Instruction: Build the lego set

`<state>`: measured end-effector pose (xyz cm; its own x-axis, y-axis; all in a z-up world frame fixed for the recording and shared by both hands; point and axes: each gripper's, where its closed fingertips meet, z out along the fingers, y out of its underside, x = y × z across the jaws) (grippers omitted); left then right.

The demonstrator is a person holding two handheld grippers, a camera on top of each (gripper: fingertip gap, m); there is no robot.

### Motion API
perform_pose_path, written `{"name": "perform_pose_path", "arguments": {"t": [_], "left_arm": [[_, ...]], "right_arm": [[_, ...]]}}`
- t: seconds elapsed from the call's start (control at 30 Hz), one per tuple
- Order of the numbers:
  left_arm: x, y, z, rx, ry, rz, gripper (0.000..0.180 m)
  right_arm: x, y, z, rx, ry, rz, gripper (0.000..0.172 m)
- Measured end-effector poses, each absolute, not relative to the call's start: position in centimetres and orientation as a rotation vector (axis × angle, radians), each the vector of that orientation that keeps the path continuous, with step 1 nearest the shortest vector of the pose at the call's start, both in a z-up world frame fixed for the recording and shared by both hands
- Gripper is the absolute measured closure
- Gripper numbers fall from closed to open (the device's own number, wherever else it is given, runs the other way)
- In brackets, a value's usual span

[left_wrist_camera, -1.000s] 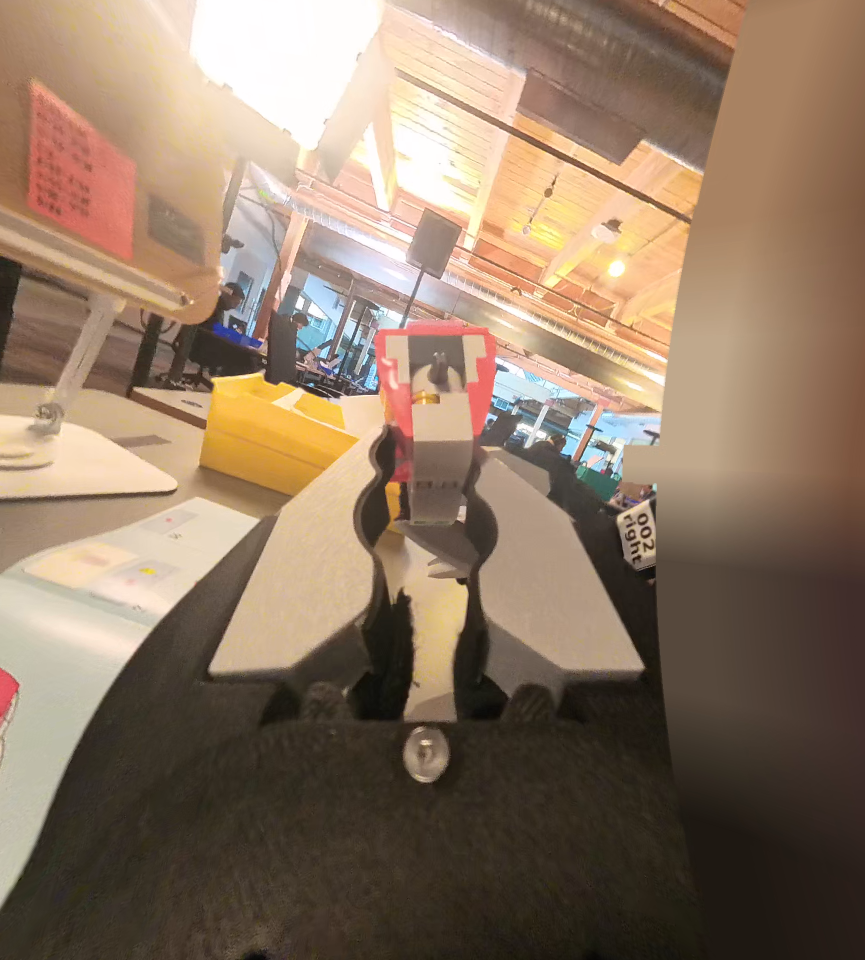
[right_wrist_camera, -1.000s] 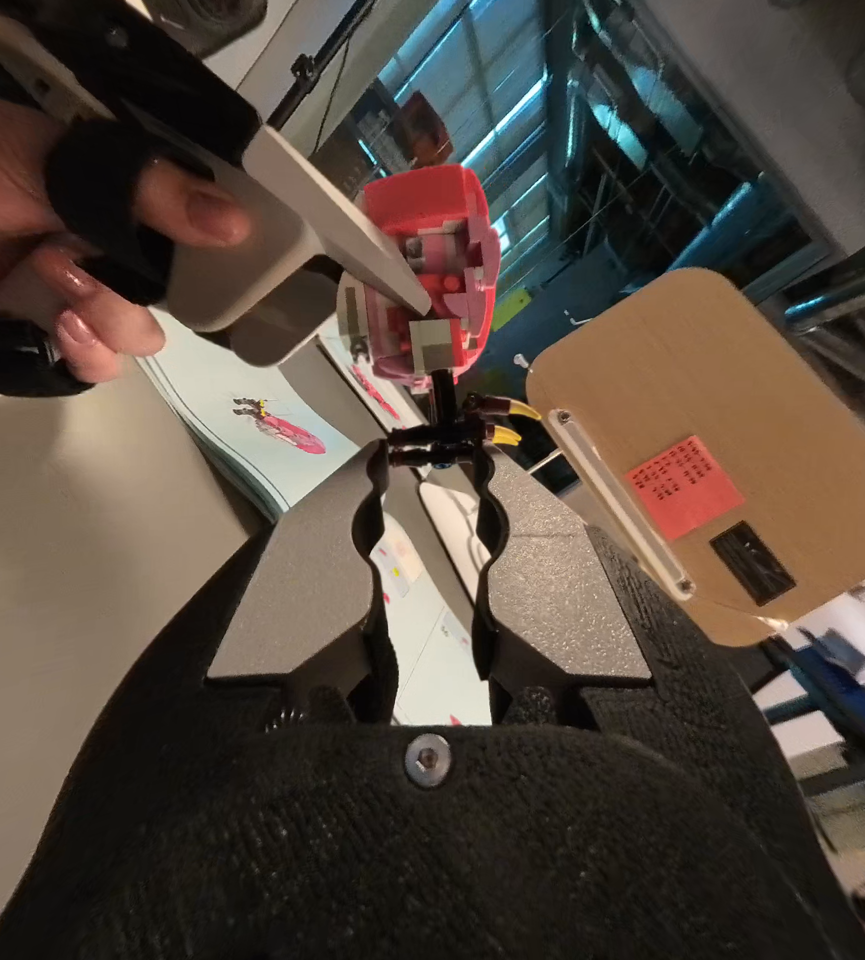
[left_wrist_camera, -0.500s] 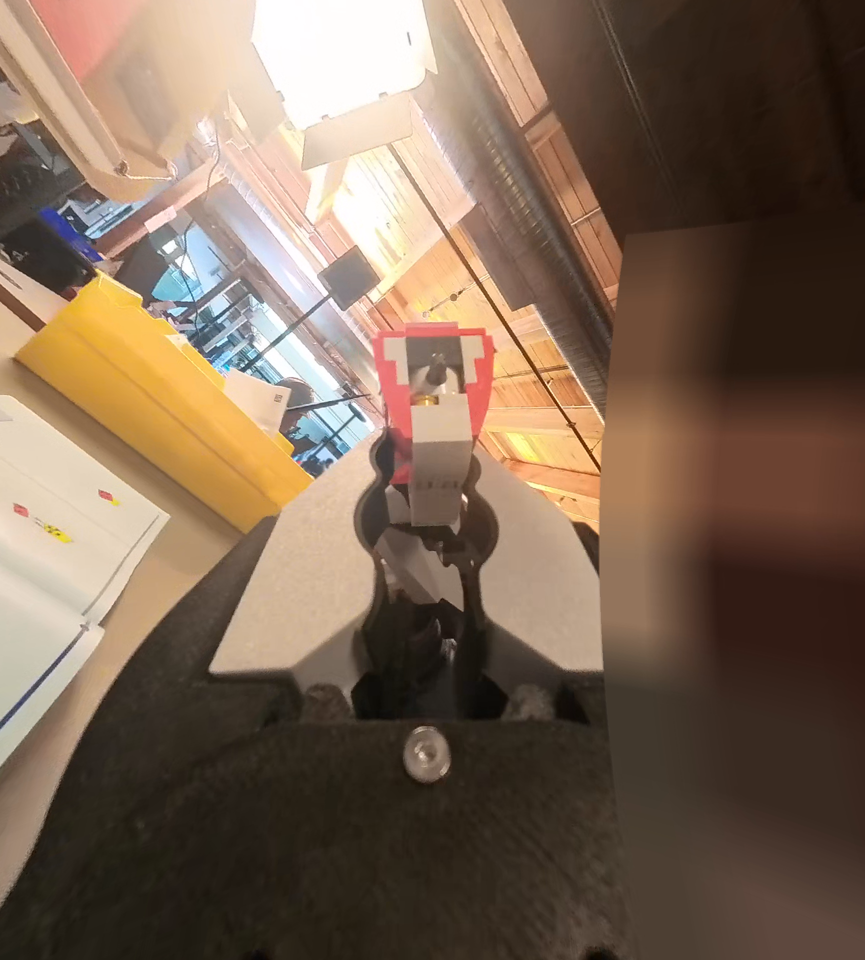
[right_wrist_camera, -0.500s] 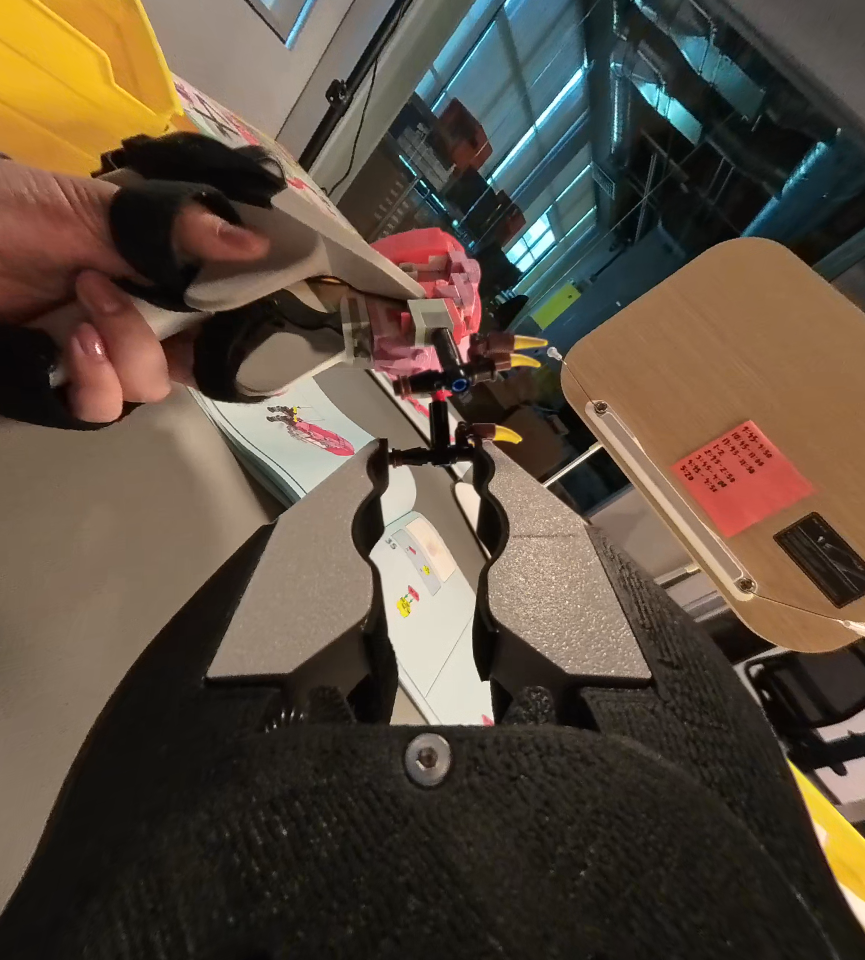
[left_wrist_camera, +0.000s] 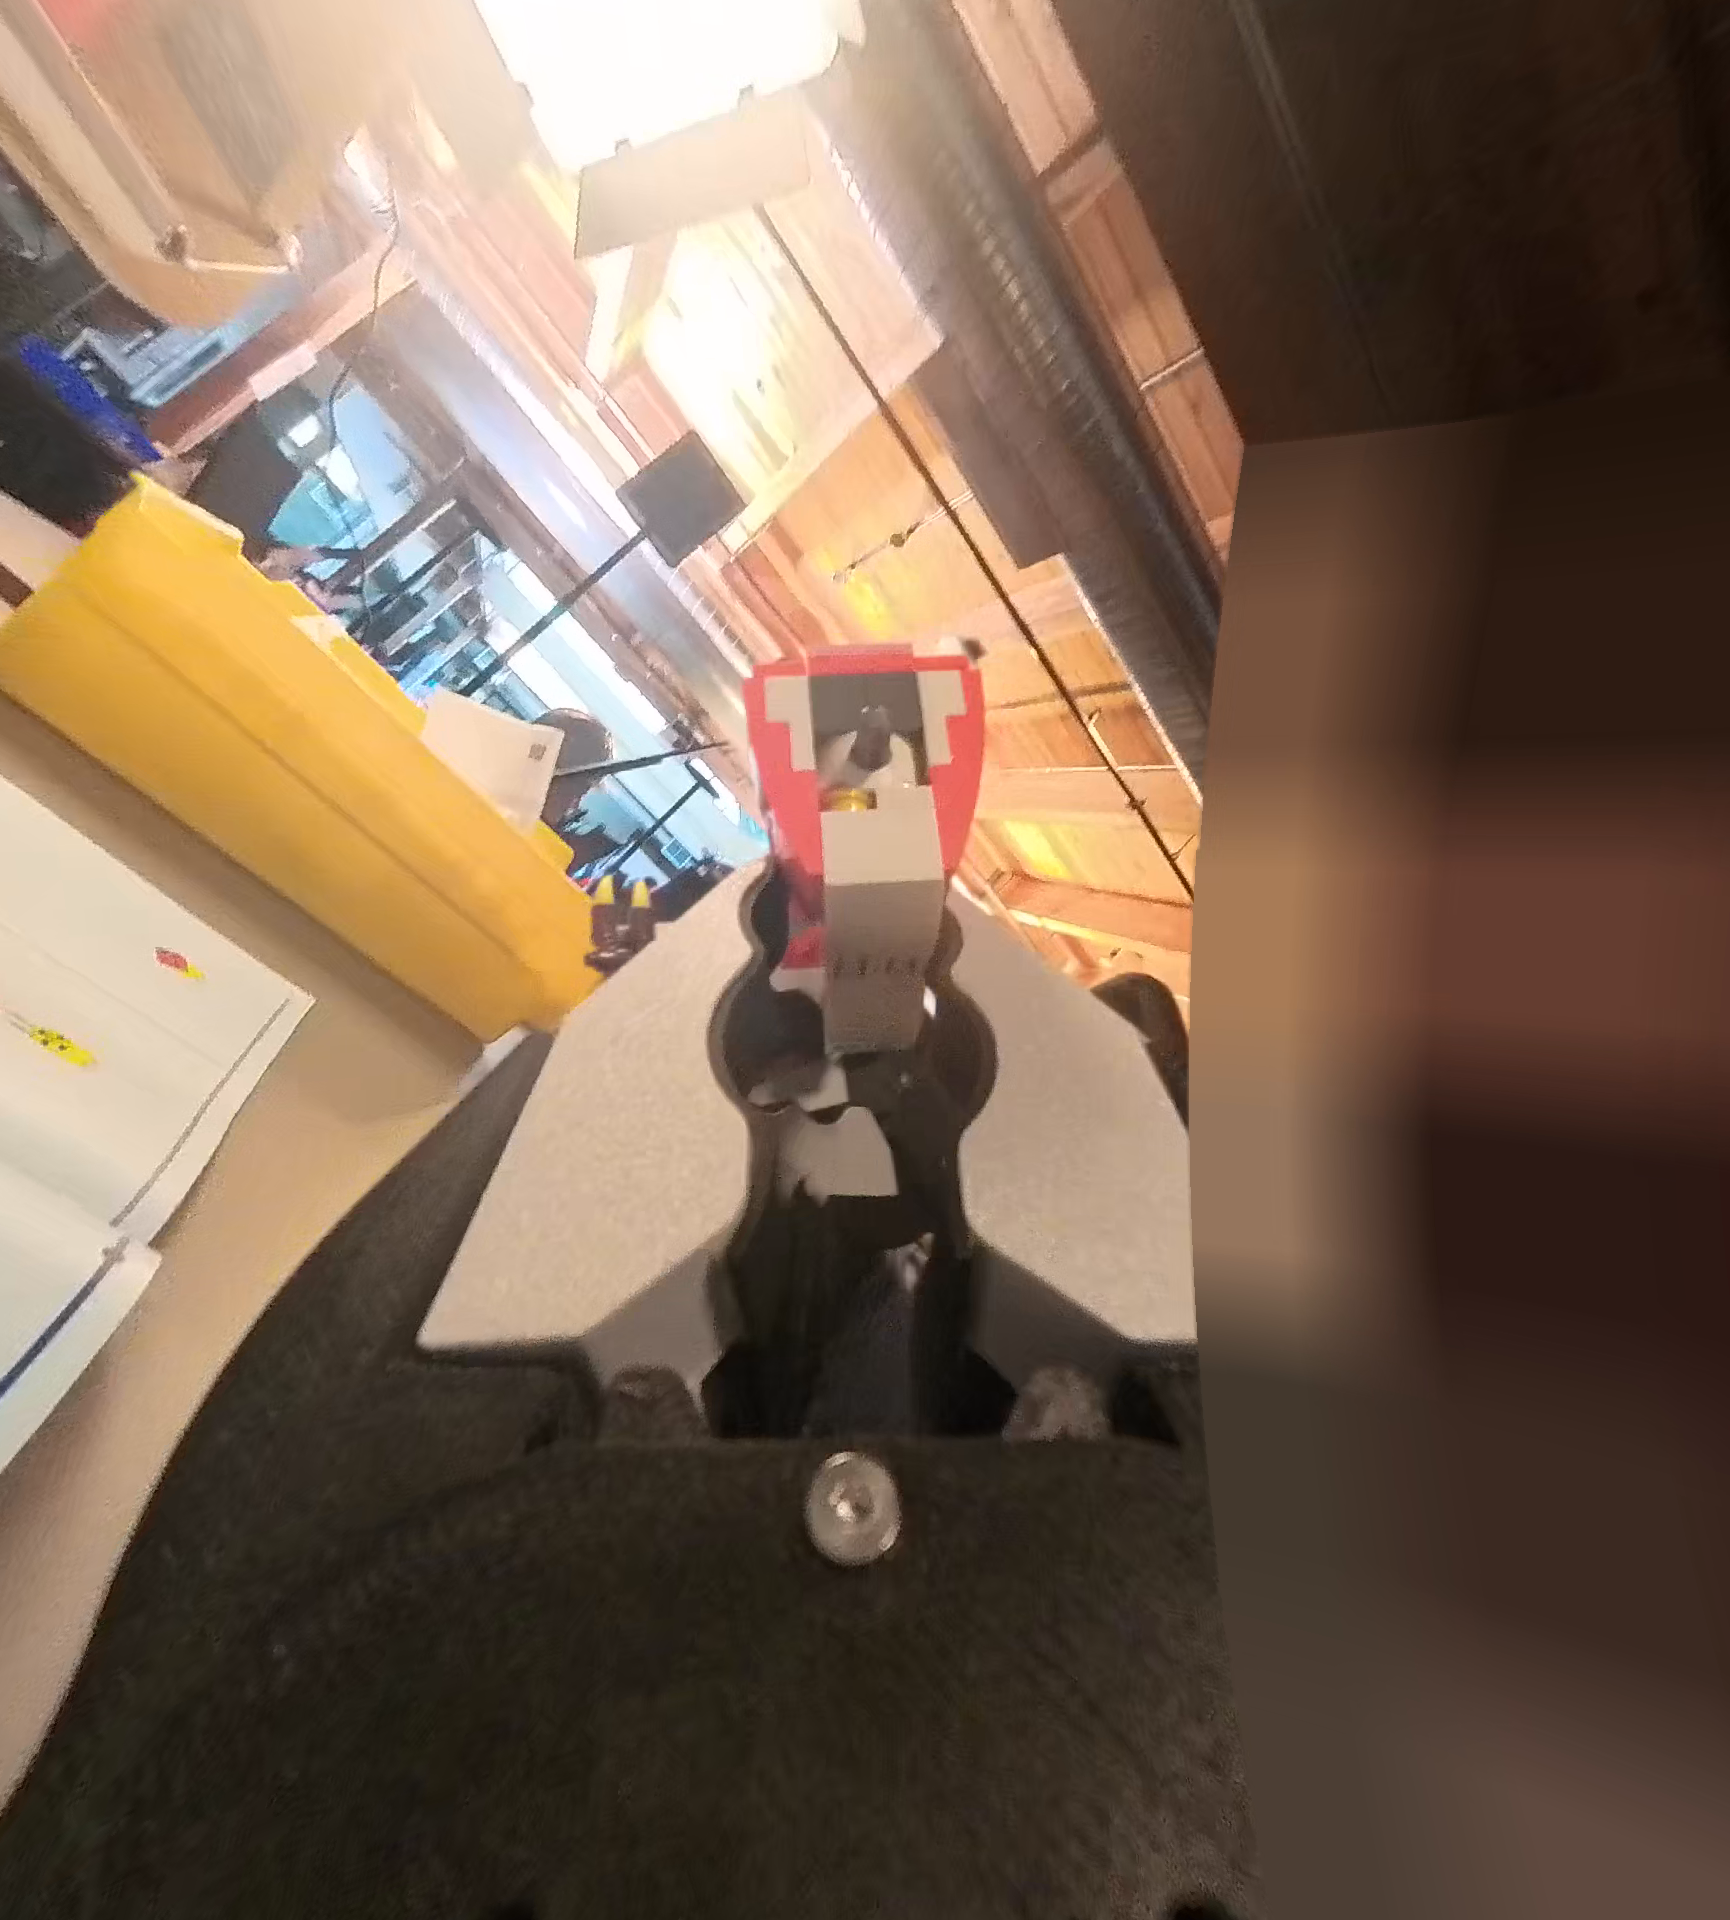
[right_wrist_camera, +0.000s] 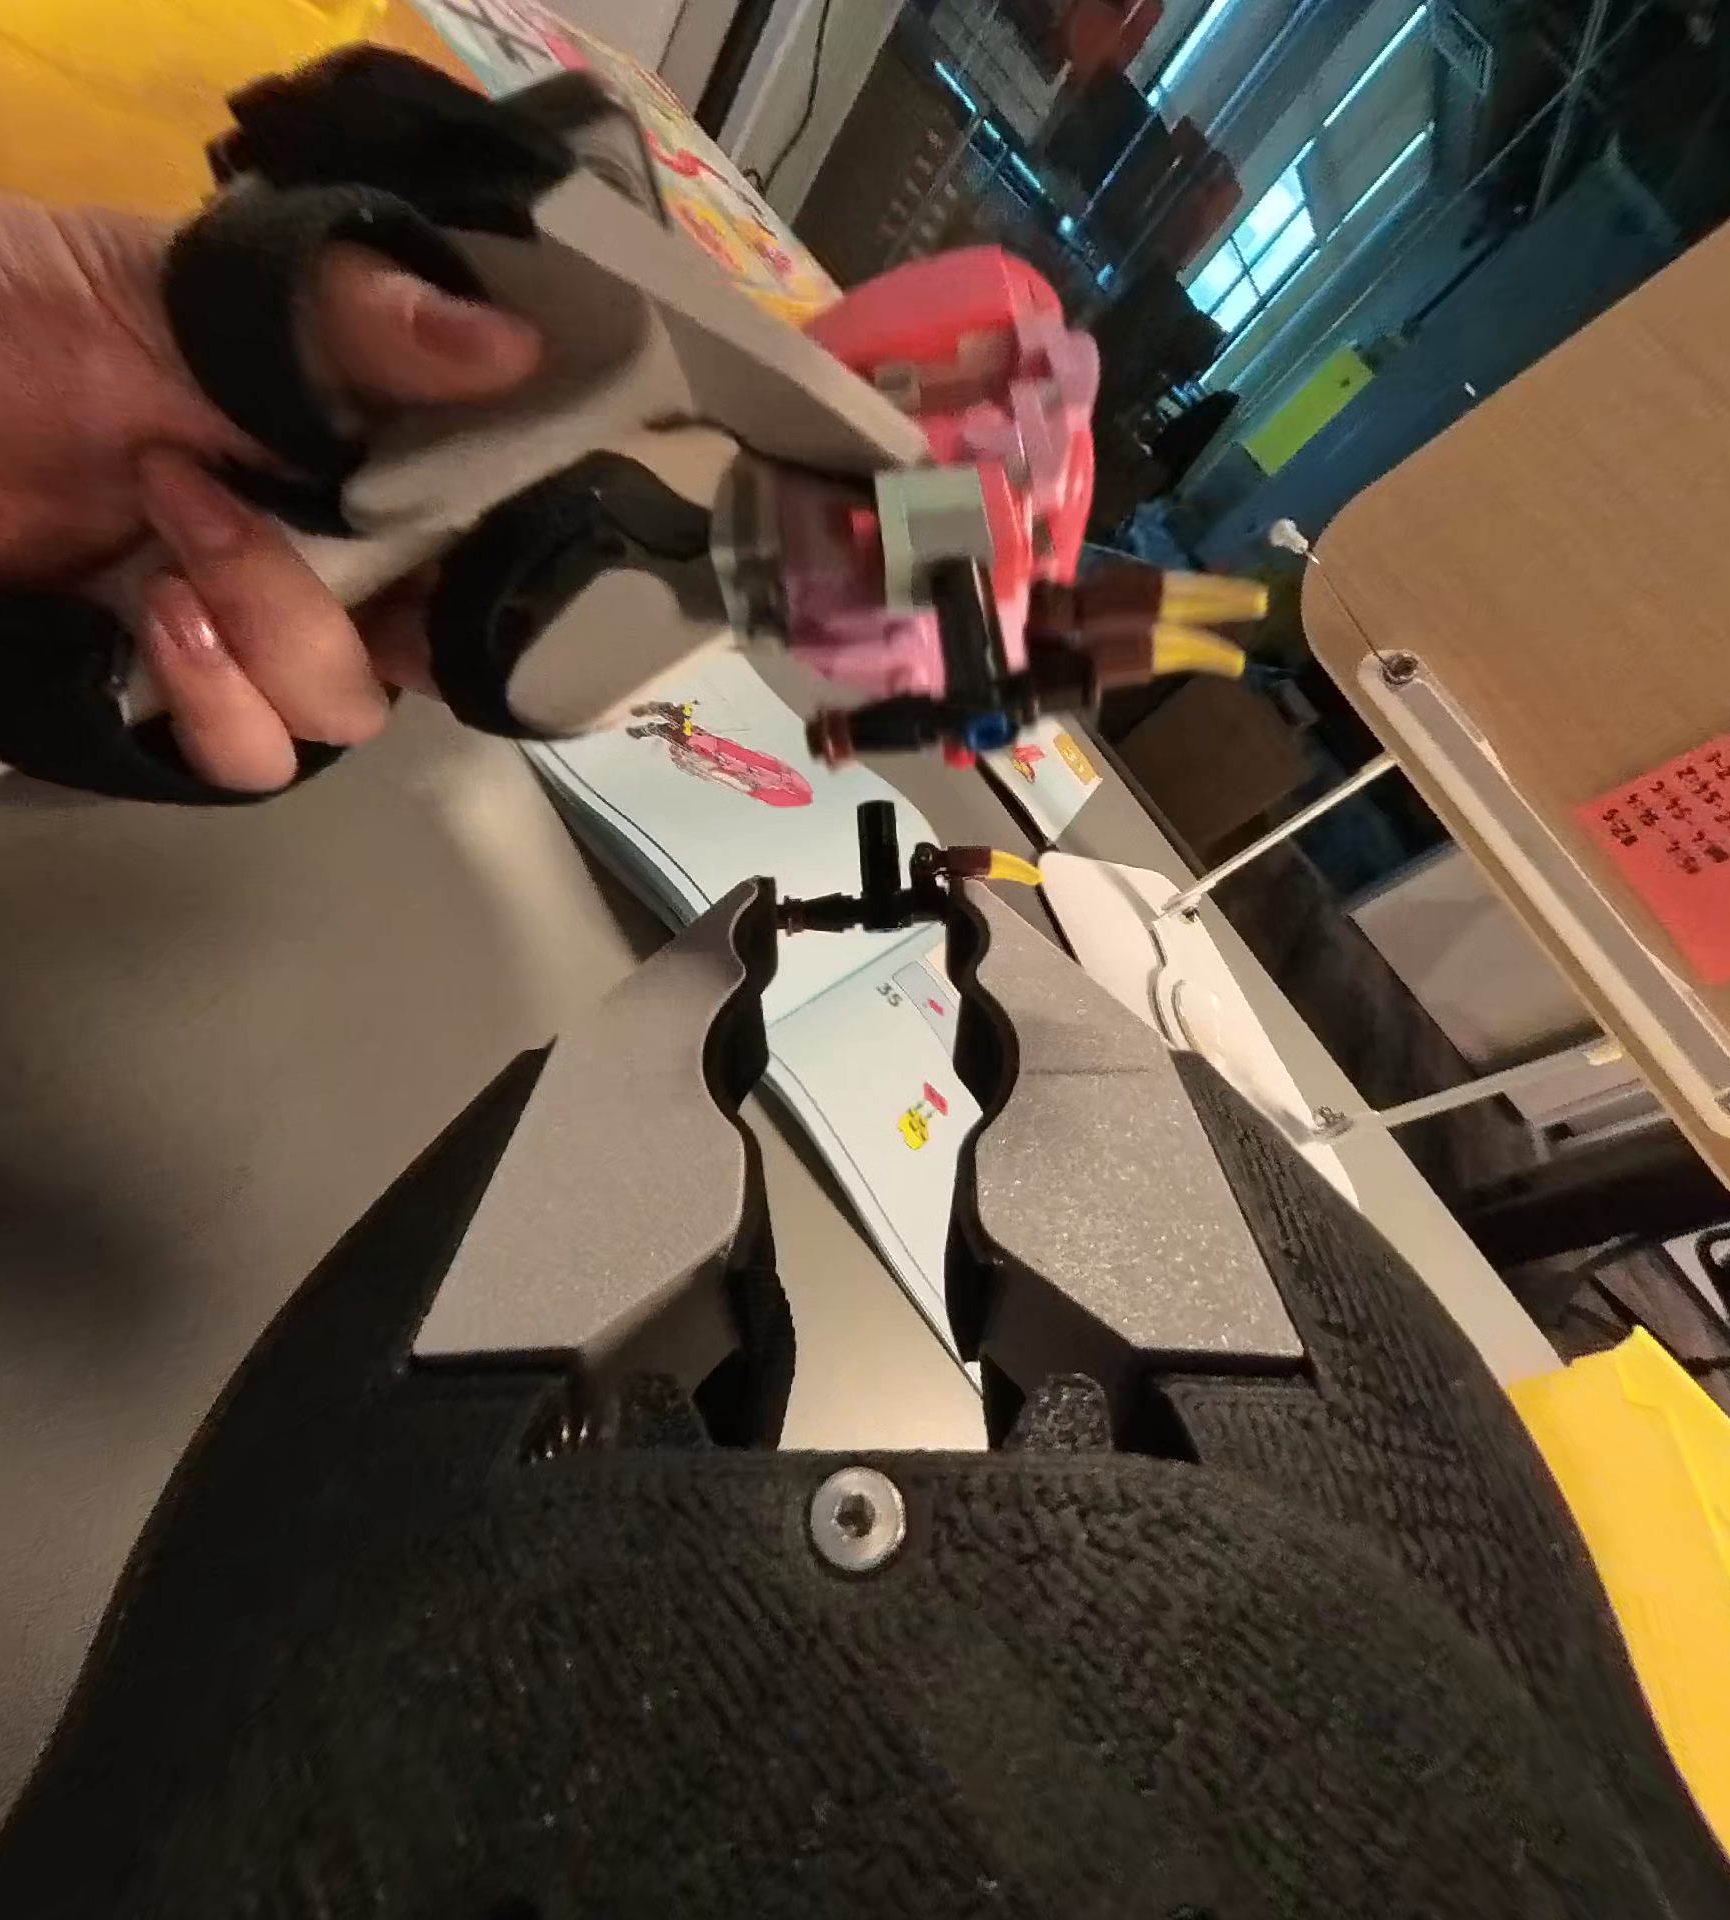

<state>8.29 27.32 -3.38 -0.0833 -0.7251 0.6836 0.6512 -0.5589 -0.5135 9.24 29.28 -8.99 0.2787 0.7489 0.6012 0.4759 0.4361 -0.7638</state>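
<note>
Black and slim, a T-shaped brick piece (right_wrist_camera: 866, 902) with a brown-and-yellow claw tip spans my right gripper (right_wrist_camera: 856, 914): both fingertips press on its ends, centre of the frame. Just above, apart from it, my left gripper (left_wrist_camera: 856, 935) is clamped on the red, pink and grey brick model (left_wrist_camera: 866, 790). A hand (right_wrist_camera: 113, 447) grips that tool at upper left. An open instruction booklet (right_wrist_camera: 736, 769) lies on the table beneath.
</note>
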Motion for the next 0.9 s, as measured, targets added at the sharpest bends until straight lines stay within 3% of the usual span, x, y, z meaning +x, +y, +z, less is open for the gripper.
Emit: {"name": "perform_pose_path", "arguments": {"t": [0.57, 0.9], "left_arm": [[6.5, 28.7, -4.2, -1.205, -0.055, -1.748, 0.157], [5.7, 27.7, -2.3, -1.099, -0.007, -1.785, 0.158]], "right_arm": [[9.6, 29.1, -8.7, -1.238, -1.337, 0.418, 0.141], [17.1, 28.0, -15.8, -1.824, -1.961, 0.424, 0.141]]}}
